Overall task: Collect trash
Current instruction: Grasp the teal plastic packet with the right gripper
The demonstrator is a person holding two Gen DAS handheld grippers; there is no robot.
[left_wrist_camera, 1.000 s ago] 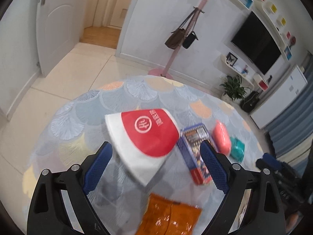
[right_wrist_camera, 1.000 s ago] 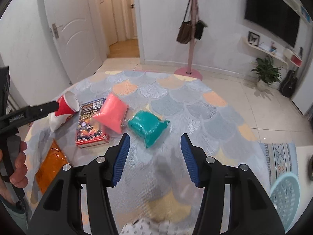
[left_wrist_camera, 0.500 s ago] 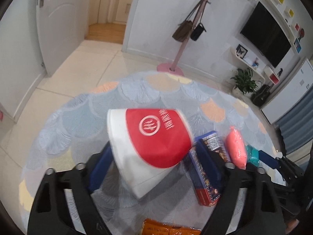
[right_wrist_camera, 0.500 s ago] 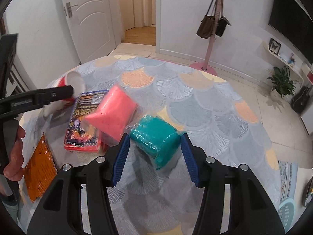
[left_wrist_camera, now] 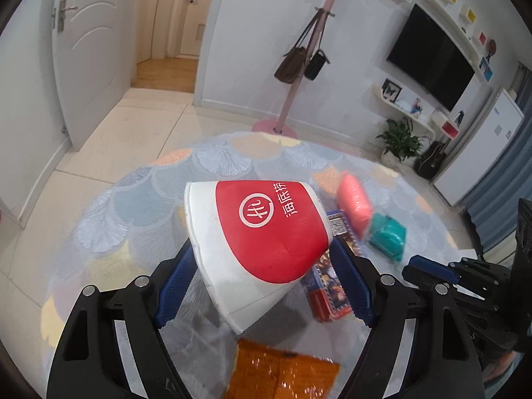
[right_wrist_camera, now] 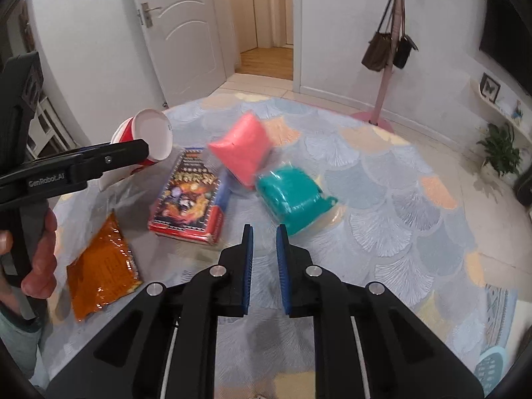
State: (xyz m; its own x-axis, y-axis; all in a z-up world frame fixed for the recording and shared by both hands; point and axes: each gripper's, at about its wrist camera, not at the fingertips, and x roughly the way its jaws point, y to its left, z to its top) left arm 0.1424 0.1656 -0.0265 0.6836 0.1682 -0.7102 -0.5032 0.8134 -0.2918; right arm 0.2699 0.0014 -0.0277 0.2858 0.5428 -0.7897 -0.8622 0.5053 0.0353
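Your left gripper clamps the red-and-white paper cup, lifted above the round scallop-patterned counter.

Your right gripper holds nothing, its fingers nearly closed (a narrow gap shows). Beyond it lie the orange foil wrapper, printed red box, teal pouch and pink pouch.
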